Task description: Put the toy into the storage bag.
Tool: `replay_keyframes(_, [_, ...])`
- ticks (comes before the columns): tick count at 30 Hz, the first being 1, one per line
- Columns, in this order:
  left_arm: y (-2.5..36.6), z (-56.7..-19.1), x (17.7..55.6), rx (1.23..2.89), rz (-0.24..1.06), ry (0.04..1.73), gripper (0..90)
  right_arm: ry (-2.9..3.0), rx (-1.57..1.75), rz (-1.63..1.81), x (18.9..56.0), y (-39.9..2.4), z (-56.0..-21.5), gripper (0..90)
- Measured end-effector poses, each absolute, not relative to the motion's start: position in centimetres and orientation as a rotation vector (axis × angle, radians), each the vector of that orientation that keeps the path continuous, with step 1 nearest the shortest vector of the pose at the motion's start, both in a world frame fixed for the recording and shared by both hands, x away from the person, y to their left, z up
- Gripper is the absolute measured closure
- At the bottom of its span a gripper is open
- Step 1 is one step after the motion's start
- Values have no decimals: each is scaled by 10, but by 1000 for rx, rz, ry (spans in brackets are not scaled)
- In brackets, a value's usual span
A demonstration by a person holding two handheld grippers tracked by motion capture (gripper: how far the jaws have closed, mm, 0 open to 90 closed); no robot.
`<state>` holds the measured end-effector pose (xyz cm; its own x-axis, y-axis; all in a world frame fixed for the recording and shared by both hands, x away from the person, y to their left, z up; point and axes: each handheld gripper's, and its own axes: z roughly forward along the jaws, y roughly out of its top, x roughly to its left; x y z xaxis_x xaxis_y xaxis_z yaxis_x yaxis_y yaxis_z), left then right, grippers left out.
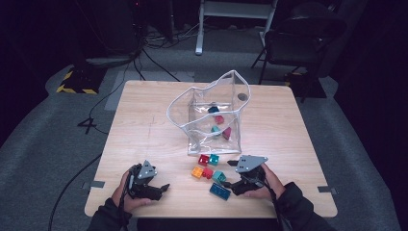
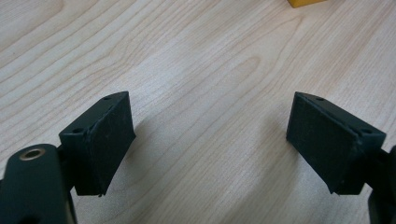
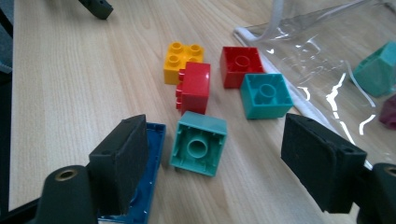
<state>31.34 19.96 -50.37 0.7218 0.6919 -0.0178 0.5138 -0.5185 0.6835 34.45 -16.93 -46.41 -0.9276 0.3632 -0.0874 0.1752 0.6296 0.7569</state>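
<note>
Both hands are at the near edge of the table [image 1: 144, 110]. The right gripper [image 1: 230, 185] sits low over the loose bricks toward the near right, its jaws spread wide with nothing pinched between them. In the right gripper view, the green brick [image 3: 199, 143] lies hollow side up in the gap between the two pads, touching neither. The left-hand pad [image 3: 122, 161] in that view overlaps the blue brick [image 3: 148, 186], which lies flat on the wood; whether the pad touches it, I cannot tell.

Just beyond sit the red brick [image 3: 194, 87] on its side against the yellow brick [image 3: 180, 59], then a second red brick [image 3: 241, 66] and a teal brick [image 3: 265, 95], both hollow side up, right by the clear bag [image 1: 211, 113]. The bag stands open around the middle of the table, with a few more bricks inside.

Over at the near left, the left gripper [image 1: 161, 188] rests close to the wood. In the left gripper view its jaws stand well apart over bare table, holding nothing.
</note>
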Motion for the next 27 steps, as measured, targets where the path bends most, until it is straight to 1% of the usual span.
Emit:
replay_keyframes(8, [200,-504,314,2239,338,907,152,2650,418,1173,342,-159,-471,245])
replay_keyframes(11, [200,-504,313,2239,336,908,152,2653,416,1165,343,-157,-473,267])
replay_keyframes(16, [200,-504,314,2240,337,907,152,2655,476,1183,350,-157,-477,332])
replay_keyframes(22, [200,-504,313,2238,336,909,152,2665,535,1163,357,-154,-485,358])
replay_keyframes(25, [200,-504,313,2238,339,908,153,2665,554,1142,359,-152,-489,390])
replay_keyframes(27, [200,-504,313,2238,338,908,152,2672,576,1138,361,-153,-491,430])
